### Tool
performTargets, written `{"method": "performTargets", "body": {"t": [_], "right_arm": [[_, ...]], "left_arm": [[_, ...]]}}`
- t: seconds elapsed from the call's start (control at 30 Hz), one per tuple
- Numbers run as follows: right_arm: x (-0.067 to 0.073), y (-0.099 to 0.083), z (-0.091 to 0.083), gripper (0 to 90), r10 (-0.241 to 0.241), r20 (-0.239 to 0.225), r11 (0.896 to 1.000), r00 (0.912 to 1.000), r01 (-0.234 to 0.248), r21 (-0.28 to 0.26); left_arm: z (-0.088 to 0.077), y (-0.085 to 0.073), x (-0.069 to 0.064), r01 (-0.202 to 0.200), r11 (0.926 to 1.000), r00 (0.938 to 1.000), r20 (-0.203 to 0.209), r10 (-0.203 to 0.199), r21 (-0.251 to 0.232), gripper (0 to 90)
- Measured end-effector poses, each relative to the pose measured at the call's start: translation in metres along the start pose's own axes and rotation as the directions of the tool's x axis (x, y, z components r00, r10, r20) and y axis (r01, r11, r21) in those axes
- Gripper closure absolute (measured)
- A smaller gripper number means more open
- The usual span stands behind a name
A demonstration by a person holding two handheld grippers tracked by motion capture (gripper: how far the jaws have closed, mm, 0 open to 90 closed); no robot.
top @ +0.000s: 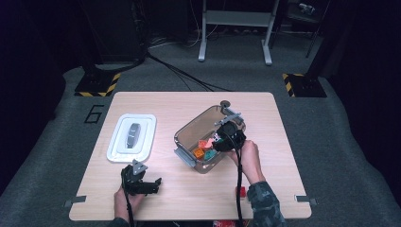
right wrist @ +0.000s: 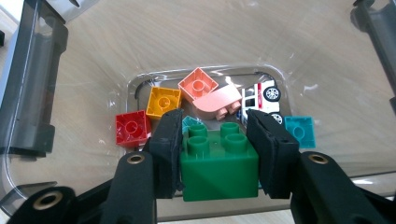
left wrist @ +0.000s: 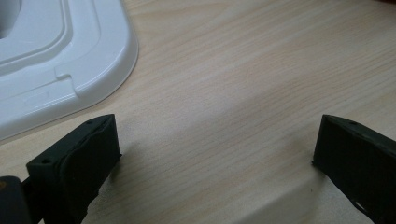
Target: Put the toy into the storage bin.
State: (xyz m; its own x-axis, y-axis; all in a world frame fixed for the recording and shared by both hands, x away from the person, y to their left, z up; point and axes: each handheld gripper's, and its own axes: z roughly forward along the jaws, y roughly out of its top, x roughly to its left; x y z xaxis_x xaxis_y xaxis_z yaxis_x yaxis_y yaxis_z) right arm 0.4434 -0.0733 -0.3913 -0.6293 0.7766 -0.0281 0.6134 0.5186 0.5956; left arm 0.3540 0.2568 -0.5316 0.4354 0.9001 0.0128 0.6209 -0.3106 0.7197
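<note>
1. The only writing I could read was a black "6" (top: 94,114) marked on the grey floor at about 9 o'clock from the table (top: 156,101). I saw no brand or label on the blocks or the tub.
2. My right gripper (right wrist: 214,151) had its pads pressed on both sides of a green block (right wrist: 219,165), the jaws only partly open. It hung over the clear tub (top: 185,129), which sat right of the table's centre.
3. Loose in the tub below lay a red block (right wrist: 133,128), a yellow block (right wrist: 163,101), two pink blocks (right wrist: 198,84), a teal block (right wrist: 299,131) and a white toy car (right wrist: 261,97).
4. The green block hid part of another teal piece behind it, and the jaw covered the car's near end. From the high view the right gripper (top: 229,135) covered much of the tub's contents.
5. My left gripper (left wrist: 215,154) stood wide open with nothing between the pads, only bare wood. In the high view it (top: 142,182) rested near the 7 o'clock edge of the table.
6. The white lid (top: 131,137) lay flat at 9 o'clock, well apart from the tub. In the left gripper view it (left wrist: 60,60) was cut off at the frame's top and left.
7. Open wood lay between lid and tub, and along the 12 o'clock edge.
8. A small red thing (top: 241,191) lay near the 5 o'clock edge, beside my right sleeve; I could not tell what it was.
</note>
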Motion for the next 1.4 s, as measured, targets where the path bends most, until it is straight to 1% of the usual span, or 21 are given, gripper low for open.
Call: {"method": "performTargets", "body": {"t": [0.1,0.33,0.37,0.43,0.47,0.5,0.53,0.63,0.7,0.8,0.83,0.87,0.9,0.93,0.97,1.0,1.03,1.17,1.23,1.3,1.4], "right_arm": [[0.000,-0.001,0.000,53.8,0.001,0.001,1.000,1.0000,-0.001,0.018],[0.001,-0.003,-0.009,48.5,0.006,0.015,1.000,0.9999,-0.006,-0.003],[0.001,-0.003,-0.011,46.6,0.001,0.020,1.000,0.9998,-0.001,-0.016],[0.001,-0.004,-0.015,40.9,0.016,0.020,1.000,0.9997,-0.015,-0.023],[0.001,-0.004,-0.015,40.9,0.016,0.020,1.000,0.9997,-0.015,-0.023],[0.001,-0.006,-0.018,37.6,0.027,0.028,0.999,0.9992,-0.026,-0.043],[0.000,-0.009,-0.025,30.8,0.038,0.029,0.998,0.9989,-0.037,-0.059],[-0.001,-0.013,-0.031,27.0,0.049,0.032,0.996,0.9983,-0.047,-0.072],[-0.003,-0.026,-0.042,22.2,0.071,0.035,0.992,0.9968,-0.067,-0.108],[-0.004,-0.033,-0.046,20.3,0.082,0.038,0.991,0.9959,-0.077,-0.113],[-0.006,-0.044,-0.049,18.7,0.087,0.048,0.990,0.9951,-0.081,-0.112],[-0.006,-0.044,-0.049,18.7,0.087,0.048,0.990,0.9951,-0.081,-0.112],[-0.008,-0.053,-0.050,15.7,0.097,0.045,0.989,0.9943,-0.091,-0.114],[-0.008,-0.053,-0.050,15.7,0.097,0.045,0.989,0.9943,-0.091,-0.114],[-0.011,-0.064,-0.050,14.6,0.119,0.043,0.987,0.9920,-0.114,-0.112],[-0.011,-0.064,-0.050,14.6,0.119,0.043,0.987,0.9920,-0.114,-0.112],[-0.013,-0.074,-0.049,14.1,0.138,0.041,0.985,0.9896,-0.133,-0.112],[-0.015,-0.090,-0.046,12.8,0.167,0.036,0.982,0.9852,-0.163,-0.099],[-0.015,-0.094,-0.045,12.0,0.174,0.034,0.981,0.9841,-0.170,-0.098],[-0.015,-0.106,-0.043,9.6,0.202,0.035,0.976,0.9787,-0.198,-0.095],[-0.016,-0.111,-0.042,8.3,0.209,0.039,0.975,0.9773,-0.204,-0.092]], "left_arm": [[0.000,0.000,0.000,-0.003,1.0000,1.0000,0.004,0.003,0.004,0.4],[0.000,0.000,0.000,-0.003,1.0000,1.0000,0.004,0.003,0.005,0.4],[0.000,0.000,0.000,-0.003,1.0000,1.0000,0.003,0.003,0.004,0.3],[0.000,0.000,0.000,-0.004,1.0000,1.0000,0.002,0.004,0.004,0.4],[0.000,0.000,0.000,-0.004,1.0000,1.0000,0.002,0.004,0.004,0.4],[0.000,0.000,0.000,-0.003,1.0000,1.0000,0.003,0.003,0.004,0.4],[0.000,0.000,0.000,-0.003,1.0000,1.0000,0.003,0.003,0.004,0.4],[0.000,0.000,0.000,-0.003,1.0000,1.0000,0.003,0.003,0.004,0.4],[0.000,0.000,0.000,-0.003,1.0000,1.0000,0.002,0.003,0.004,0.4],[0.000,0.000,0.000,-0.003,1.0000,1.0000,0.002,0.003,0.004,0.4],[0.000,0.000,0.000,-0.003,1.0000,1.0000,0.002,0.003,0.004,0.4],[0.000,0.000,0.000,-0.003,1.0000,1.0000,0.002,0.003,0.004,0.4],[0.000,0.000,0.000,-0.001,1.0000,1.0000,0.002,0.001,0.002,0.4],[0.000,0.000,0.000,-0.001,1.0000,1.0000,0.002,0.001,0.002,0.4],[0.000,0.000,0.000,-0.003,1.0000,1.0000,0.002,0.003,0.004,0.3],[0.000,0.000,0.000,-0.003,1.0000,1.0000,0.002,0.003,0.004,0.4],[0.000,0.000,0.000,-0.002,1.0000,1.0000,0.002,0.002,0.003,0.4],[0.000,0.000,0.000,-0.002,1.0000,1.0000,0.002,0.002,0.002,0.4],[0.000,0.000,0.000,-0.002,1.0000,1.0000,0.001,0.002,0.003,0.4],[0.000,0.000,0.000,-0.004,1.0000,1.0000,0.001,0.004,0.003,0.4],[0.000,0.000,0.000,-0.001,1.0000,1.0000,-0.002,0.001,0.000,0.4]]}}
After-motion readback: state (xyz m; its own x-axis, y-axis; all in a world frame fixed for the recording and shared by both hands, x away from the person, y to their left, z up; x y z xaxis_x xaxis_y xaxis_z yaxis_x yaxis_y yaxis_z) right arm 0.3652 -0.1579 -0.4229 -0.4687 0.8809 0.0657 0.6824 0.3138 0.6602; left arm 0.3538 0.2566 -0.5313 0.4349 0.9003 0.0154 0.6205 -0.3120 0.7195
